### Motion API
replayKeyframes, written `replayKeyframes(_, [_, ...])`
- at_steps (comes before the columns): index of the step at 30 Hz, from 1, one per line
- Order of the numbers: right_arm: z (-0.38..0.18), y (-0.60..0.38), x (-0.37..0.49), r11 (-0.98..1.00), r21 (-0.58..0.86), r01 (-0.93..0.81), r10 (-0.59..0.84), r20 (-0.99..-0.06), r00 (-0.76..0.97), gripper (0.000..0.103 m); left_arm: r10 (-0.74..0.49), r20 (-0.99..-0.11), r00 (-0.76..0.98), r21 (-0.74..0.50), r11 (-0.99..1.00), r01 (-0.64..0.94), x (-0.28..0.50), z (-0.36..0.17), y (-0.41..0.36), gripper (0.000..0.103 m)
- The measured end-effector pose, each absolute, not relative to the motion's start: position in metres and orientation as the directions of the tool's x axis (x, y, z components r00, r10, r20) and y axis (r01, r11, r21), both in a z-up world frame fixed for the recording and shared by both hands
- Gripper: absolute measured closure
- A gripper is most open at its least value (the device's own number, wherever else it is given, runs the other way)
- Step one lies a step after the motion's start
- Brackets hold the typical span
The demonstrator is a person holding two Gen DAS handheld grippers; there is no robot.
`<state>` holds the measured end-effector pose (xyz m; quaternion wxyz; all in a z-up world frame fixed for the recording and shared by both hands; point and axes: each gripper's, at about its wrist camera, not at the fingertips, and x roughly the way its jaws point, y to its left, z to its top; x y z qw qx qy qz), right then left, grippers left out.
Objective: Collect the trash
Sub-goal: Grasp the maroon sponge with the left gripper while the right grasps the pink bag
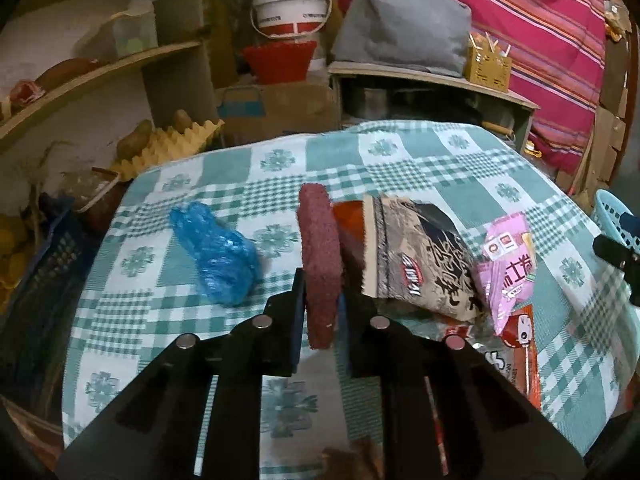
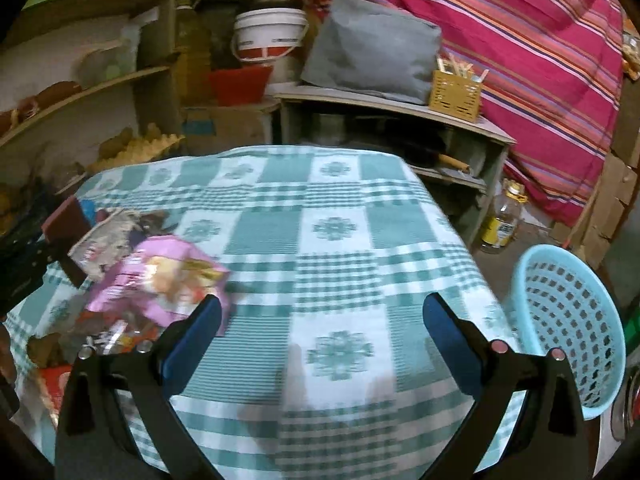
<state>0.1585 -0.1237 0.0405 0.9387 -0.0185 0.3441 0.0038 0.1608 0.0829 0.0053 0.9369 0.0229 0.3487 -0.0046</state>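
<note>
One scouring pad [image 1: 319, 264] is pinched edge-on in the left gripper [image 1: 320, 300], lifted above the table [image 1: 400, 152]; the right gripper [image 2: 322, 320] gapes empty. Carried toward the basket [image 2: 568, 320], that thin grip could slip.

Checked tablecloth [image 1: 400, 152] carries blue bag [image 1: 216, 256] and wrappers [image 1: 424, 256].

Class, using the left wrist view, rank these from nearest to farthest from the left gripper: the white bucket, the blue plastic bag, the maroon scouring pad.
1. Maroon scouring pad: clamped upright between the fingers of the left gripper.
2. Blue plastic bag: on the checked tablecloth, to the left.
3. White bucket: beyond the table, on the back clutter.
</note>
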Motion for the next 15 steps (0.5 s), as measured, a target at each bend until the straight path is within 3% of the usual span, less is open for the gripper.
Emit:
replayKeyframes(8, [0.036, -0.074, 0.167, 0.991, 0.024, -0.128, 0.111, -0.666, 0.738, 0.005, 0.058, -0.628, 0.776, 0.043, 0.998, -0.039, 0.154, 0.017, 0.106, 0.090])
replayKeyframes(12, [0.029, -0.048, 0.178, 0.987, -0.013, -0.162, 0.108, -0.690, 0.716, 0.005, 0.065, -0.619, 0.783, 0.024, 0.998, -0.063, 0.154, 0.022, 0.116, 0.090])
replayKeyframes(14, [0.018, -0.036, 0.188, 0.982, -0.011, -0.191, 0.123, -0.727, 0.676, 0.006, 0.064, -0.615, 0.786, 0.022, 0.998, -0.064, 0.153, 0.024, 0.117, 0.090])
replayKeyframes(15, [0.014, -0.032, 0.190, 0.979, -0.012, -0.201, 0.127, -0.739, 0.661, 0.011, 0.067, -0.613, 0.787, 0.027, 0.998, -0.064, 0.153, 0.024, 0.116, 0.090])
